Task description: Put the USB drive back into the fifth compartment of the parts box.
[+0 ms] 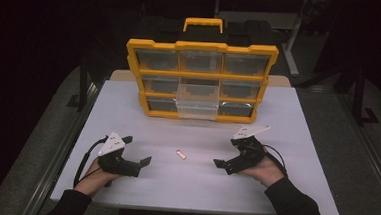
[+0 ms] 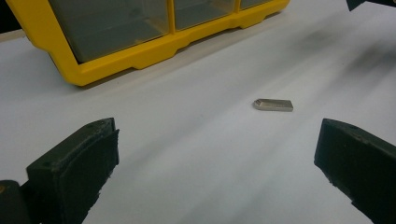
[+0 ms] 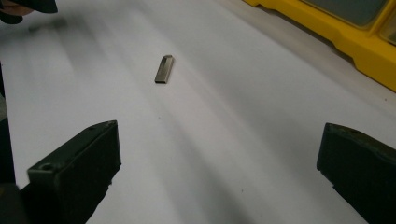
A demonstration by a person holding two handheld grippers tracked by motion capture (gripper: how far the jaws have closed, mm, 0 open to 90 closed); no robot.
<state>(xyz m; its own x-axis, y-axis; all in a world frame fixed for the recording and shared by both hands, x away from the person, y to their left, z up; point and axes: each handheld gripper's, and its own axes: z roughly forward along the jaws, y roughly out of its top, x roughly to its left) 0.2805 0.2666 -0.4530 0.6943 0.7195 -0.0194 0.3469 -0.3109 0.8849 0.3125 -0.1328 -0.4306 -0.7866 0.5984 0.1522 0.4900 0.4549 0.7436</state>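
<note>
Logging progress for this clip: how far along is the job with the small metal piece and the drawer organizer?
Done: one clear drawer in the yellow organizer already stands pulled out. In hand: nothing; the left gripper and the right gripper are open, resting on the white table either side of the small metal piece. Left: the piece lies untouched on the table; picking it up and, probably, dropping it into the drawer remain.

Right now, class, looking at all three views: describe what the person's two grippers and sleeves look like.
Both the left gripper and right gripper are black, each with two blocky, flat-faced jaws and a pale three-cornered plate on top. A black cable loops from the left one; another trails from the right. The person wears dark long sleeves.
</note>
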